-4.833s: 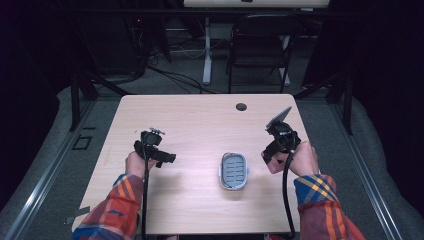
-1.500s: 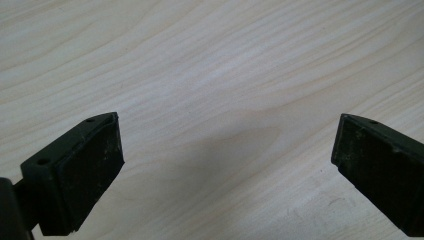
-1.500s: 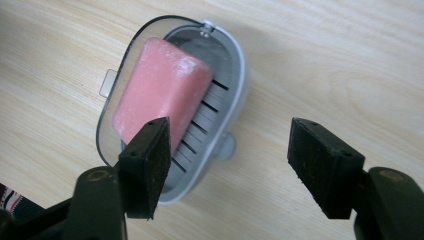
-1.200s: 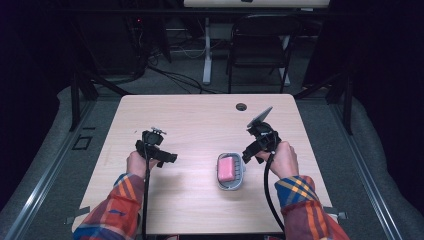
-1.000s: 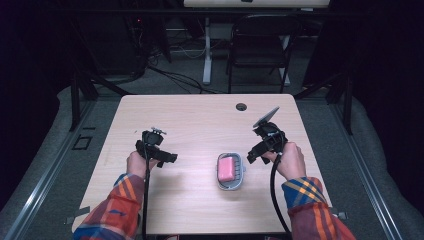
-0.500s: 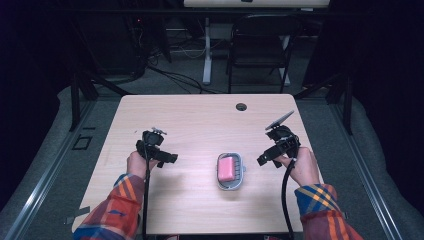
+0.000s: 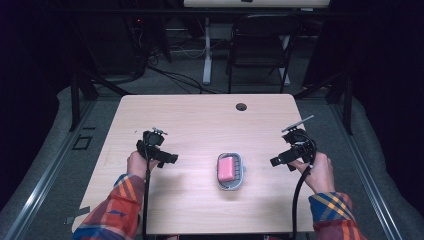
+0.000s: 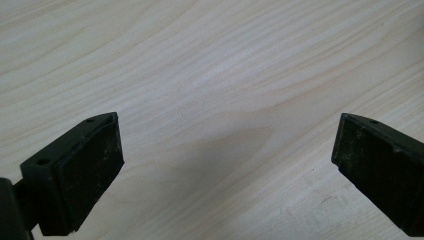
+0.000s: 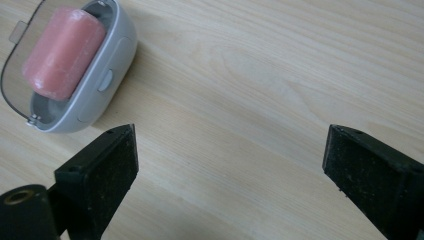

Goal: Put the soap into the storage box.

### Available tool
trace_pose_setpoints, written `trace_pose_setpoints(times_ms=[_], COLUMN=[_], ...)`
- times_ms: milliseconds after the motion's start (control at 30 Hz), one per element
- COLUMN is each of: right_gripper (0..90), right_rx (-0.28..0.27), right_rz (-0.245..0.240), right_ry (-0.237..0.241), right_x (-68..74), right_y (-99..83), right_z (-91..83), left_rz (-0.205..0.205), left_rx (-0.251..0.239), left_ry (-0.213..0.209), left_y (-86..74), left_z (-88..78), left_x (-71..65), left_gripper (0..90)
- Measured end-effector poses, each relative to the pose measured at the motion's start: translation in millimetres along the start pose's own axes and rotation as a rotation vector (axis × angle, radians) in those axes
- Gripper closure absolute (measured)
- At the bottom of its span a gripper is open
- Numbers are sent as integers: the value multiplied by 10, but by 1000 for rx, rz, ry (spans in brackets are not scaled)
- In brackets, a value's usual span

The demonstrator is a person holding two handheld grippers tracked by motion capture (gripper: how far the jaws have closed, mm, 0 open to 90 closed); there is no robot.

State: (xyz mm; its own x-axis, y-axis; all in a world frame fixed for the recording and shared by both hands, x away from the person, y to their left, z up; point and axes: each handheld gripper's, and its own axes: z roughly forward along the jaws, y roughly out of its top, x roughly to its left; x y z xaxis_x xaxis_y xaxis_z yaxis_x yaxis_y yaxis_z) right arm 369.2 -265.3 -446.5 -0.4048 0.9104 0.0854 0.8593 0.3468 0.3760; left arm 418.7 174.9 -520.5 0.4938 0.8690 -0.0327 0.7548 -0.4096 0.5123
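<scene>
Wooden table [image 7: 200, 120] carries pink soap [image 7: 227, 169] in grey dish [image 7: 231, 185], long axis front-back, nearer right gripper [image 7: 273, 162]; its jaws just widened, empty; left gripper [image 7: 174, 159] wide open, empty.

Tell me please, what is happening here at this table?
A person holds a gripper in each hand over a wooden table. A pink soap bar lies in a grey soap dish at the middle. The right gripper is beside the dish, apart from it; its fingers have just been opening, with nothing between them. The left gripper is open over bare wood.
</scene>
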Motion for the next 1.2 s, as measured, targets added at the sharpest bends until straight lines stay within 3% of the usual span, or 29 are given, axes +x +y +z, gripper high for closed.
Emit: trace_pose_setpoints(times_ms=[433,767,967,1067,1167,1200], right_gripper=[83,51,39,34,15,14], right_rx=[-46,-31,32,42,18,42], right_rz=[-26,-38,-64,-66,-46,-64], right_ry=[-80,-66,-56,-48,-23,-18], right_x=[-229,-384,-418,-426,-419,-428], right_y=[-353,-696,-891,-923,-937,-924], right_z=[7,146,288,325,378,370], left_rz=[9,4,14,17,19,20], left_rx=[0,0,-2,1,0,1], left_ry=[-4,-8,-8,-14,-15,-14], left_y=[-6,-29,-32,-33,-35,-35], left_z=[-10,-33,-35,-36,-30,-26], left_x=[-14,2,-9,-7,-3,-3], left_gripper=[0,0,0,0,0,0])
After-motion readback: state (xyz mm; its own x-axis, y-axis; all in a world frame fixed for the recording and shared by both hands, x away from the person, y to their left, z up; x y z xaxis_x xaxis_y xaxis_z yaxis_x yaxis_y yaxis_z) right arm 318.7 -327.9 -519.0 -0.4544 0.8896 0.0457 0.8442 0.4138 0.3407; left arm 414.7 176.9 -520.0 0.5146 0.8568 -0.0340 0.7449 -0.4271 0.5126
